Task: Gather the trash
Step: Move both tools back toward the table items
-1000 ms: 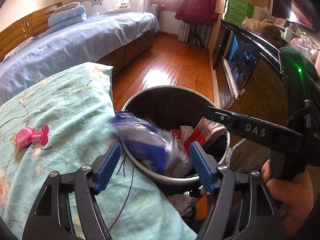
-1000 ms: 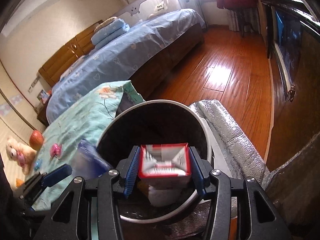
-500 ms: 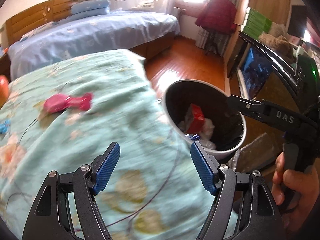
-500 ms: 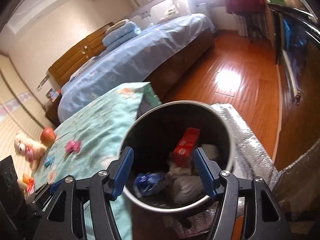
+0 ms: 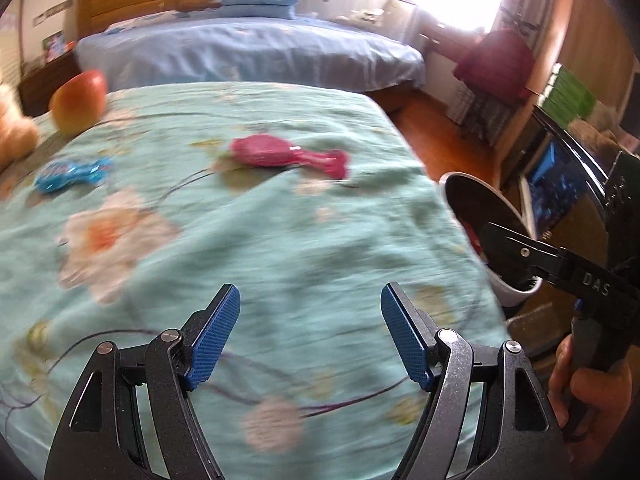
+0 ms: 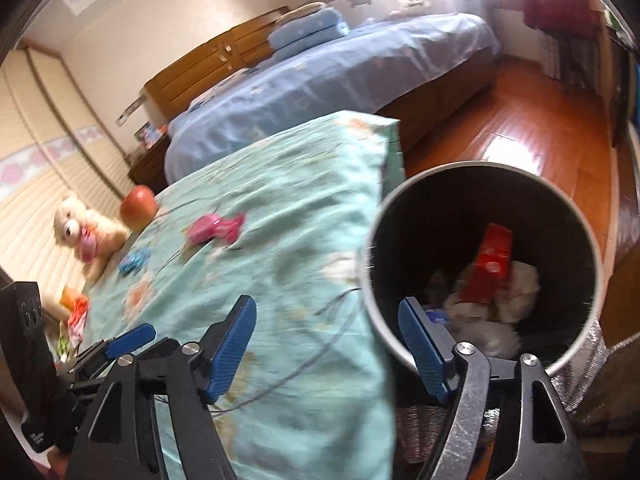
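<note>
Trash lies in two places: inside the bin point(image 6: 480, 208) and scattered on the teal floral cover point(image 5: 280, 240). Nearest the left wrist camera, the left gripper point(image 5: 311, 332) hangs over the near part of the cover with its blue pads well apart and nothing between them. At the right edge of that view a hand point(image 5: 588, 384) grips the handle of the right gripper point(image 6: 326, 344), whose black arm reaches across the mouth of the bin. In the right wrist view the right gripper's jaws have just been opening and now stand wide with nothing between them; its left pad is over the cover's edge, its right pad over the bin's near rim. The bin stands just beside the cover's right edge, on the floor side. Inside it a red carton point(image 6: 490, 264) leans upright among white crumpled paper point(image 6: 516, 292), with a bit of blue wrapper low at the near wall. Farther out on the cover, near its middle, lies a pink wrapper point(image 5: 288, 154). Toward the left edge lies a blue wrapper point(image 5: 72, 172), well apart from the pink one. Beyond it, near the far left corner, sits an apple point(image 5: 78, 102), and just beside that a plush bear point(image 6: 86, 232). More small colourful scraps show at the cover's left edge in the right wrist view, too blurred to name. Past the cover stands a bed point(image 5: 248, 52) with blue sheets, folded blue pillows and a wooden headboard.
</note>
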Available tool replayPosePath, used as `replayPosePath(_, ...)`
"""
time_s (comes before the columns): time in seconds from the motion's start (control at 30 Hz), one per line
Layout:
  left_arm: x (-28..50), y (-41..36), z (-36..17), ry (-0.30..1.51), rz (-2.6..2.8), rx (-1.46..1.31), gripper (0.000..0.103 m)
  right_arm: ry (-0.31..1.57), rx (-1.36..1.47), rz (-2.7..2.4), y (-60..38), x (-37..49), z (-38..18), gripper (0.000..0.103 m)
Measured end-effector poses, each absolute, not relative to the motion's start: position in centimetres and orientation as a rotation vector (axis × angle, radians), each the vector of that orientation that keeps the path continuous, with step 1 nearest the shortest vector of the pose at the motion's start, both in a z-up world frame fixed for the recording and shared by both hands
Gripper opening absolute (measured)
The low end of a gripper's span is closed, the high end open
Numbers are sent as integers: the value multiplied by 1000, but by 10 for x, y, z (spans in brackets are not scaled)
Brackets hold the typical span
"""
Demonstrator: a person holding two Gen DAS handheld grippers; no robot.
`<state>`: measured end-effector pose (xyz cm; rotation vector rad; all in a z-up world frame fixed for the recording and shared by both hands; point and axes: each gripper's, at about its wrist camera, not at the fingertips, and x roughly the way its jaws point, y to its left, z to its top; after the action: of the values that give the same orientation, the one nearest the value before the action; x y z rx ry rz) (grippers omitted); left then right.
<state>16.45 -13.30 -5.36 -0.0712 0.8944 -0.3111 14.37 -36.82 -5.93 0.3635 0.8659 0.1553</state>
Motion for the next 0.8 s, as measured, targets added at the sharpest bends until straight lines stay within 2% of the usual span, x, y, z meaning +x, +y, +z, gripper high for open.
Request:
replayPosePath(0.23,167,-93,-57,898,-238,-127,75,884,328,225,-334,154,-61,87)
replayPosePath(0.8,201,-21,-64,910,-70,-219,76,913,226,310,-291,187,-70,87)
